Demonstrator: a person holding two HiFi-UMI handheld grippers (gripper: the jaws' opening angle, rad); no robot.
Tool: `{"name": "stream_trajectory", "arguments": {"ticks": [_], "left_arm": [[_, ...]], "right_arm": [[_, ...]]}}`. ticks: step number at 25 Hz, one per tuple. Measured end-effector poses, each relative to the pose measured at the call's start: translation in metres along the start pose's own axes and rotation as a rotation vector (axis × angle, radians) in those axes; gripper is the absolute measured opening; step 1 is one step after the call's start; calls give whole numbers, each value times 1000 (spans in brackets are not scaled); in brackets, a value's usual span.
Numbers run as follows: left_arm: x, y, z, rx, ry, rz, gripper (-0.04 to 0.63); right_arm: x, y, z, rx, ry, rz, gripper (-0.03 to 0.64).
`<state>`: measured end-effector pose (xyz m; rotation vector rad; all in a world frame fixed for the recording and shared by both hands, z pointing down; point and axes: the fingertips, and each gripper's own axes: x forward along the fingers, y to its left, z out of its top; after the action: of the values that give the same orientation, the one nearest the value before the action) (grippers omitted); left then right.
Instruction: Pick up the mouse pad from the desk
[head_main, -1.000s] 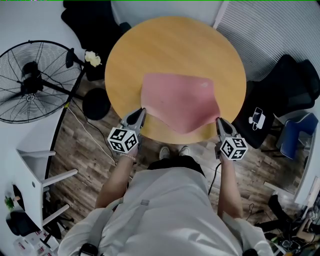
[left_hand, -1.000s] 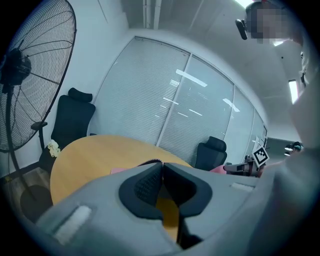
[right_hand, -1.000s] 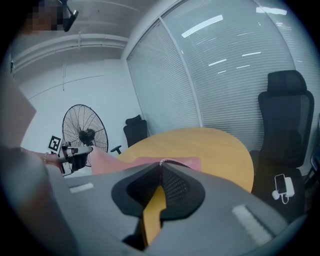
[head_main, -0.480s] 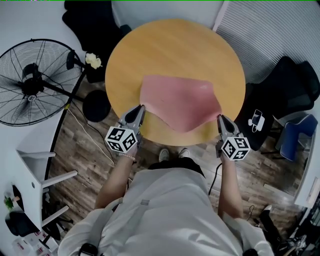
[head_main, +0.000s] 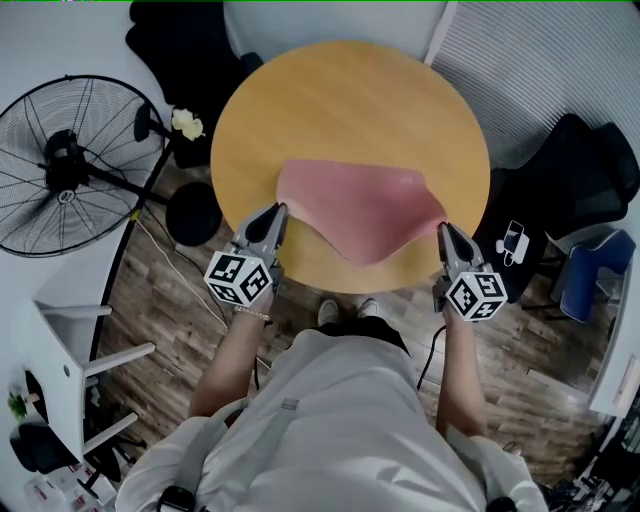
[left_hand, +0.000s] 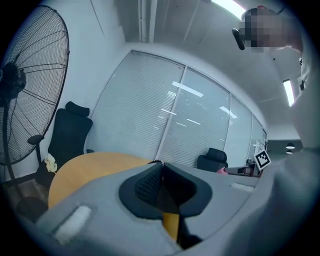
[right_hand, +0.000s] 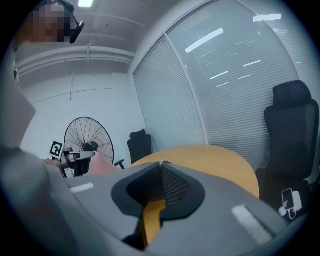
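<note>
A pink mouse pad (head_main: 355, 205) hangs over the near part of the round wooden table (head_main: 350, 100), its near edge sagging between my two grippers. In the head view my left gripper (head_main: 281, 207) is shut on the pad's near left corner. My right gripper (head_main: 441, 226) is shut on the near right corner. The left gripper view shows the left gripper (left_hand: 161, 163) with jaws pressed together and only a thin edge of pad at the tip. The right gripper (right_hand: 161, 163) looks the same in its own view, with a strip of pink pad (right_hand: 102, 165) off to its left.
A standing fan (head_main: 60, 165) is left of the table, with a white shelf unit (head_main: 70, 330) nearer. A black office chair (head_main: 580, 170) stands at the right with a phone (head_main: 514, 235) on its seat. A second black chair (head_main: 180, 30) is at the far left.
Both grippers have risen with the pad's near corners, so that edge hangs higher above the table. The jaws stayed shut.
</note>
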<state>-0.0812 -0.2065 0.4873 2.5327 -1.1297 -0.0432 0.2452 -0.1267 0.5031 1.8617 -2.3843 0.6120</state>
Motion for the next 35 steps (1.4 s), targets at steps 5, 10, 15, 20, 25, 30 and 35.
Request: {"name": "stream_trajectory", "arguments": {"ticks": [5, 10, 15, 20, 25, 30, 35], "left_arm": [[-1, -3, 14, 3, -29, -1, 14], [-2, -9, 31, 4, -62, -5, 14], [-1, -17, 49, 1, -101, -17, 14], [-1, -23, 64, -8, -126, -24, 14], [-4, -29, 77, -5, -147, -33, 14], [-6, -37, 91, 0, -172, -45, 14], [-8, -47, 108, 6, -185, -48, 14]], "right_arm": [[-1, 6, 14, -12, -30, 9, 14], [-3, 15, 33, -28, -64, 26, 14], [-4, 23, 52, -42, -99, 45, 14], [-7, 31, 67, -56, -127, 60, 14], [-9, 41, 82, -71, -153, 78, 14], [-14, 52, 98, -82, -184, 94, 14], [-19, 65, 119, -96, -218, 107, 14]]}}
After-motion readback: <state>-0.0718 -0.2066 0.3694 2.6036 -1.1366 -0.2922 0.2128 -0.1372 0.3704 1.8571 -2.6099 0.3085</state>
